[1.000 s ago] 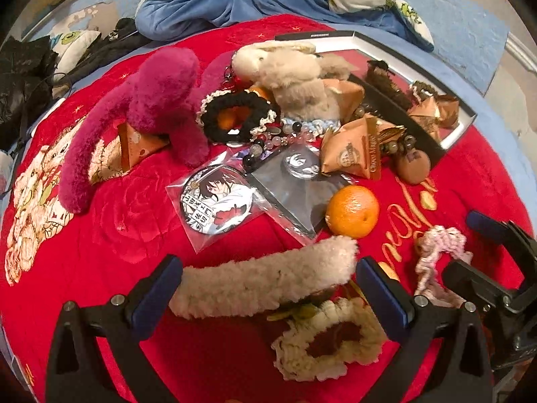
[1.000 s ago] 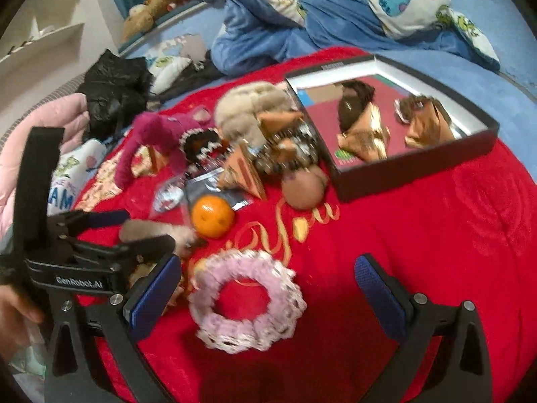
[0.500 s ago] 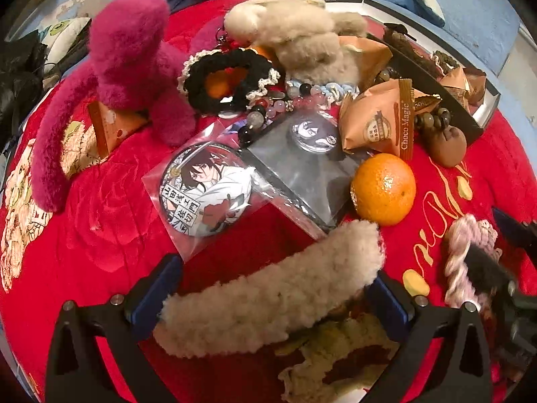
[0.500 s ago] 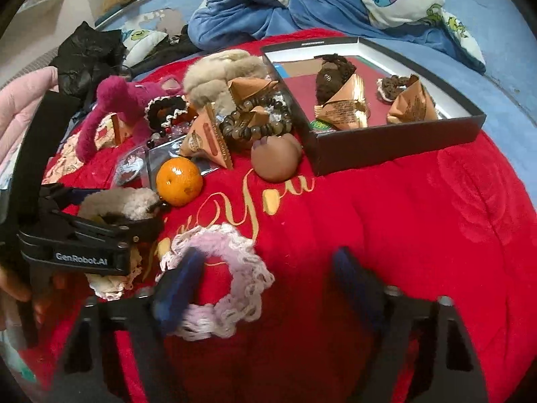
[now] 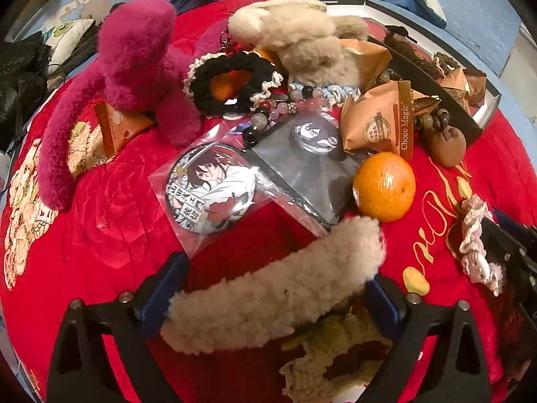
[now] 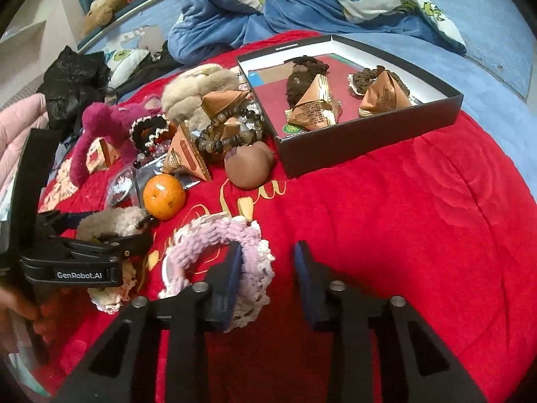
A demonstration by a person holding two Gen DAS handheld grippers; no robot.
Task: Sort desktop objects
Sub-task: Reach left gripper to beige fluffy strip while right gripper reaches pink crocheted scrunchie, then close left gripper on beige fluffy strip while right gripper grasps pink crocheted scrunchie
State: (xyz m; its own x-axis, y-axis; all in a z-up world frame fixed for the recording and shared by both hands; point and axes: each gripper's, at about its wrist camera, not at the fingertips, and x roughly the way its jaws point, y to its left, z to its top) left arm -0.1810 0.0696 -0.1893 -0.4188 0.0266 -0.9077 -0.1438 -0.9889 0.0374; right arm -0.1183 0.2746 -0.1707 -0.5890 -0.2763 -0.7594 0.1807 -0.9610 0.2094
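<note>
On the red embroidered blanket (image 5: 110,235) spread over the bed, I had my left gripper (image 5: 275,288) set wide around a long beige fleecy band (image 5: 268,285), its jaws closing but the pads not yet clearly pressing on the fleece. Left of it in that wrist view lay a magenta plush toy (image 5: 134,63), then a round anime badge in a clear sleeve (image 5: 209,188), a black crocheted scrunchie with cream trim (image 5: 235,84) and a small orange tangerine (image 5: 384,186) just beyond the band's far end. A cream crocheted scrunchie (image 5: 332,352) lay under the band. Further right, my right gripper (image 6: 268,285) was narrowing its jaws over the rim of a pink-and-white crocheted scrunchie (image 6: 218,245); one pad sat inside the ring, the other outside, with a gap to the outer one. At far right stood the black open box (image 6: 369,134), holding brown items and tan pyramid snack packets (image 6: 313,107).
</note>
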